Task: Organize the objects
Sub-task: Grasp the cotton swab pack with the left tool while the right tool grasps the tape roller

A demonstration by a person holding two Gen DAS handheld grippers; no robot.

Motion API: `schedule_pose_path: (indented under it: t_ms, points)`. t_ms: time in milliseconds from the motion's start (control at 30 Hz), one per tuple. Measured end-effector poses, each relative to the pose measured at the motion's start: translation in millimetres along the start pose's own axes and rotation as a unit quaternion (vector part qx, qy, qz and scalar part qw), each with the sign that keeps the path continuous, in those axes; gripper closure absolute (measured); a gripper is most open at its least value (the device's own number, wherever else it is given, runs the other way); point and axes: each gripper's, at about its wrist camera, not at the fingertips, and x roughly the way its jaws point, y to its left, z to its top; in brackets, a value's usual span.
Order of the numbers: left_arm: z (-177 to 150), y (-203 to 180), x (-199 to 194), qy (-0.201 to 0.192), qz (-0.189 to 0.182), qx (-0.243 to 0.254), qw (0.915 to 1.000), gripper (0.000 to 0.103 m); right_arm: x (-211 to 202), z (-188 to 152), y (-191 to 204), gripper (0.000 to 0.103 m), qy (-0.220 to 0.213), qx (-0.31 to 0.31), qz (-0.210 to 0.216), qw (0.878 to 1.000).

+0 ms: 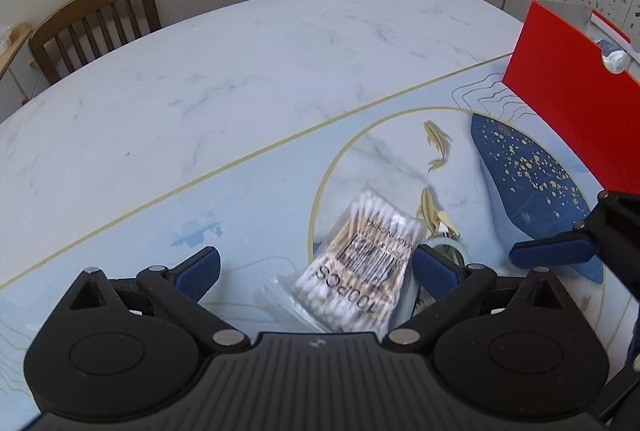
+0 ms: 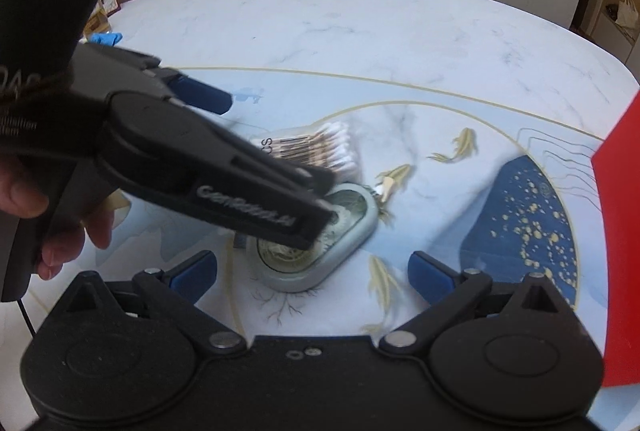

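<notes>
Left wrist view, left to right. Wooden chair (image 1: 96, 21) at the far left behind the marble table (image 1: 240, 71). Left gripper (image 1: 316, 267) low over the patterned mat (image 1: 160, 215), fingers spread wide and holding nothing; left pad (image 1: 198, 271) and right pad (image 1: 436, 273) stand on either side of the near end of the cotton swab packet (image 1: 360, 263). The packet lies flat on the mat, clear plastic, barcode and "100PCS" print facing up. Just right of the packet, partly hidden by the right pad, is the rim of a grey-green oval case (image 1: 448, 247). Right gripper (image 1: 560, 251) enters from the right edge; one blue pad is visible, the other is out of frame. Red box (image 1: 568, 119) stands at the far right.

Right wrist view, left to right. A bare hand (image 2: 52, 227) grips the left gripper's handle at the left edge. The left gripper body (image 2: 208, 159) crosses the frame diagonally, blurred, over the swab packet (image 2: 320, 151) and the far part of the oval case (image 2: 320, 255). Right gripper (image 2: 314, 271) has its fingers wide apart and empty; the oval case sits on the mat between and just beyond its pads. Red box (image 2: 616, 231) at the right edge.
</notes>
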Motion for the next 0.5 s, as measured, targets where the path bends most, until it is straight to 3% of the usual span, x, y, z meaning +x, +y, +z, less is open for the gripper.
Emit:
schedule_pose_path:
  t_ms: [267, 500]
  points:
    - [1, 5, 8, 0.009, 0.007, -0.003, 0.9999, 0.000, 12, 6, 5, 0.002, -0.005, -0.008, -0.021, 1.000]
    - [-3, 10, 8, 0.010, 0.009, -0.006, 0.9999, 0.000, 9, 1, -16, 0.004, 0.005, -0.008, -0.028, 1.000]
